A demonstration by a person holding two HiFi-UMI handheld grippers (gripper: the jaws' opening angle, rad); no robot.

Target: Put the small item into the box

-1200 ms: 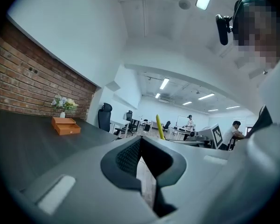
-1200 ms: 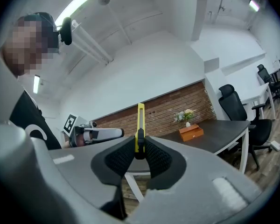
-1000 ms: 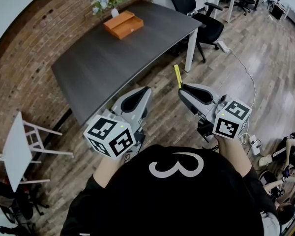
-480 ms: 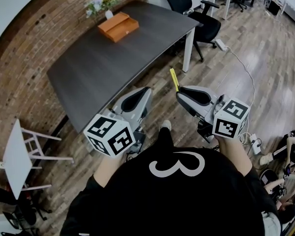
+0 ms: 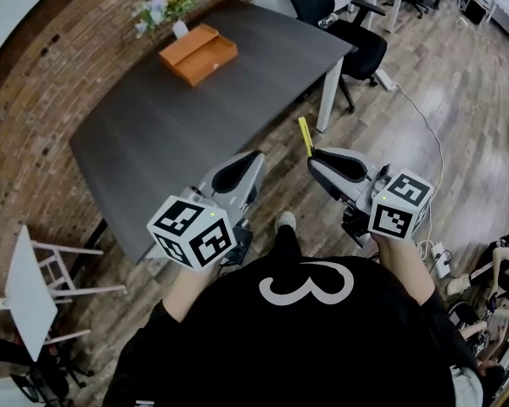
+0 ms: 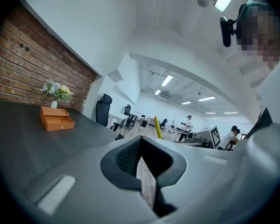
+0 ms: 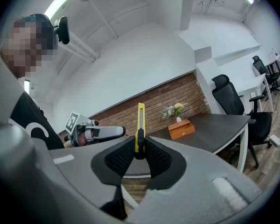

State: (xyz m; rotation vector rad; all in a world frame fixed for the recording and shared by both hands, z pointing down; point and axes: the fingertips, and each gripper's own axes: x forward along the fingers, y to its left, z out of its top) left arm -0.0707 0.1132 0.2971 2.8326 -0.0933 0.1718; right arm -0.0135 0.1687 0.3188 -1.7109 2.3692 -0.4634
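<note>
A: Cutter position, please?
B: The yellow cutter (image 7: 140, 125) stood upright, clamped in the right tool (image 7: 139, 148). The left tool (image 6: 139, 146) was pressed together on nothing.
A: And the box?
B: The orange box (image 5: 198, 53) sat far off on the dark counter (image 5: 178, 125), by flowers (image 5: 163, 2) and the brick wall (image 5: 34, 100). I judged a firm pinch and a steady walk over the wood floor (image 5: 407, 142) were needed.

Dark grey rectangular table (image 5: 178, 125), white legs, long side against the brick wall. At its far end lies an orange box (image 5: 198, 54); a small vase of flowers (image 5: 163, 8) stands just beside it, wallward. Table and black office chair (image 5: 343, 28) stand on wood-plank floor (image 5: 445, 117).
</note>
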